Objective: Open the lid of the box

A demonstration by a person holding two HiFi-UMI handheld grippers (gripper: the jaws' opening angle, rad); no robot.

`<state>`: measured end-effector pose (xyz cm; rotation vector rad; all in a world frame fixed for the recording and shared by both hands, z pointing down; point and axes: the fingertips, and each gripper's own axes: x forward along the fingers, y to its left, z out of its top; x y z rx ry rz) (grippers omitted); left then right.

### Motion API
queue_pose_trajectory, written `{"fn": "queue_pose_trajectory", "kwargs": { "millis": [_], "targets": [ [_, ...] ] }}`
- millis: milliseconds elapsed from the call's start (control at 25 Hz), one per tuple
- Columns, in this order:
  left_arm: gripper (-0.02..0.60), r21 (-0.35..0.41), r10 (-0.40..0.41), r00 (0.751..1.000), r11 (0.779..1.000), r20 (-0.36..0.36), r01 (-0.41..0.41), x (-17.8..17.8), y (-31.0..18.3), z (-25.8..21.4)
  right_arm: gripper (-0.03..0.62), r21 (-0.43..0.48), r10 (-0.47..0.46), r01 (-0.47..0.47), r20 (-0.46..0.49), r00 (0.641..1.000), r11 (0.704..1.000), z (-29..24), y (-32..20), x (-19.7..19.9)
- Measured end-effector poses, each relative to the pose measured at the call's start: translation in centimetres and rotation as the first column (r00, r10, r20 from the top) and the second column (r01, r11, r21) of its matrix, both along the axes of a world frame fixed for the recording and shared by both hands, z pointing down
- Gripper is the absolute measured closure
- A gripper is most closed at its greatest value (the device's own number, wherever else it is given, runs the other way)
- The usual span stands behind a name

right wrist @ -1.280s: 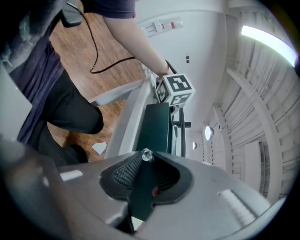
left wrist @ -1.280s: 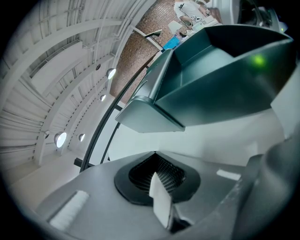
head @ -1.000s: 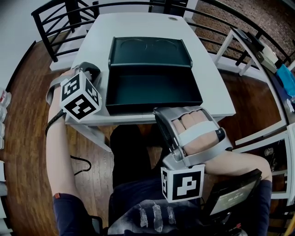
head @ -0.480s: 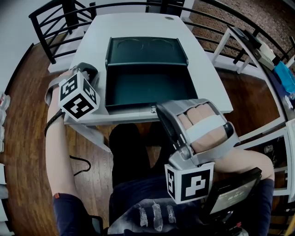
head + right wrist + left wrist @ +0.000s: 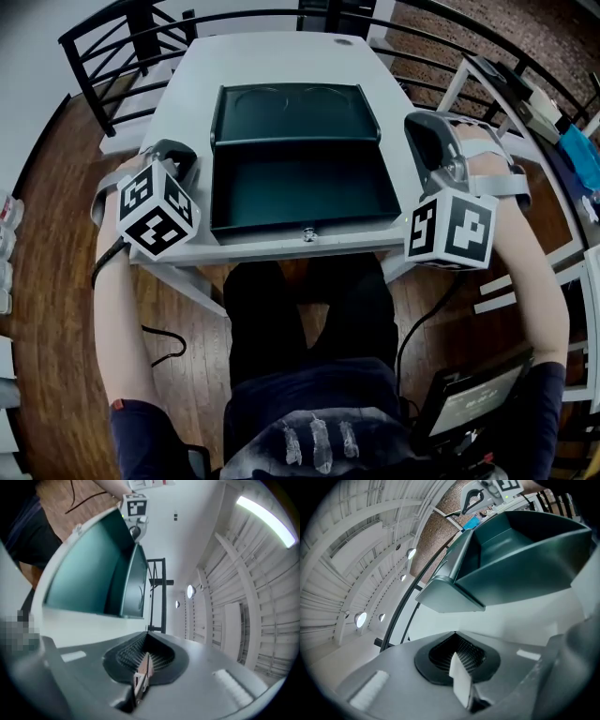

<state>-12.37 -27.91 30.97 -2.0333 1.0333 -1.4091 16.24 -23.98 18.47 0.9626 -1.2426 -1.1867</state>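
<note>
Black-and-white square markers are showing on the left cube point(image 5: 157, 208) and the right cube point(image 5: 450, 228). The print on the screen point(image 5: 469, 403) at the near right is too small to read.

The box point(image 5: 298, 187) is sitting on the white table point(image 5: 272, 52), close to the near edge, between the two grippers. The left gripper point(image 5: 176, 150) is hanging just beside the box's left wall, toward its near left corner, apart from it. The right gripper point(image 5: 419, 122) is hanging off the box's right side, level with the line where the lid point(image 5: 295, 112) is joining the base, and it too is apart from the box.

In the left gripper view the jaws are pressing together, clenched on nothing, and the box point(image 5: 525, 569) is rising just beyond them. In the right gripper view the jaws are likewise meeting tip to tip with nothing between them. There the box point(image 5: 84, 569) is lying across the table with the left cube showing past it.

The box is dark green, shallow and rectangular, and it is standing open. The lid is lying back flat on the table on the far side, inside facing up, with two faint ring outlines showing in it. A small metal latch point(image 5: 307, 233) is sticking out at the middle of the near wall. A black railing point(image 5: 112, 56) is curving round the table's far end.
</note>
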Motion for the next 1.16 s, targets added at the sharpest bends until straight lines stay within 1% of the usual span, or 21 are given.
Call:
{"fn": "queue_pose_trajectory", "kwargs": {
  "millis": [160,280,600,920,1160],
  "targets": [
    [0.566,-0.003,0.003,1.0,1.0,0.001,-0.003,0.1,0.0,0.0,0.591,-0.068,0.063,-0.064,-0.009,0.998,0.996,2.6,-3.1,4.3],
    [0.566,-0.001,0.002,1.0,1.0,0.001,-0.002,0.0,0.1,-0.1,0.591,-0.096,0.062,-0.064,-0.016,0.998,0.993,4.6,-4.3,5.5],
    [0.566,0.0,0.0,1.0,1.0,-0.001,0.0,0.0,0.1,-0.1,0.591,-0.178,0.044,-0.047,-0.017,0.999,0.983,8.5,-6.5,5.2],
    [0.566,0.0,0.0,1.0,1.0,0.001,0.0,0.0,-0.1,-0.1,0.591,-0.208,0.038,-0.042,-0.026,0.999,0.977,9.6,-7.4,4.8],
    [0.566,0.002,0.0,1.0,1.0,0.001,0.0,0.0,-0.3,-0.1,0.591,-0.209,0.036,-0.039,-0.022,0.999,0.977,9.7,-7.7,4.6]
  ]
}}
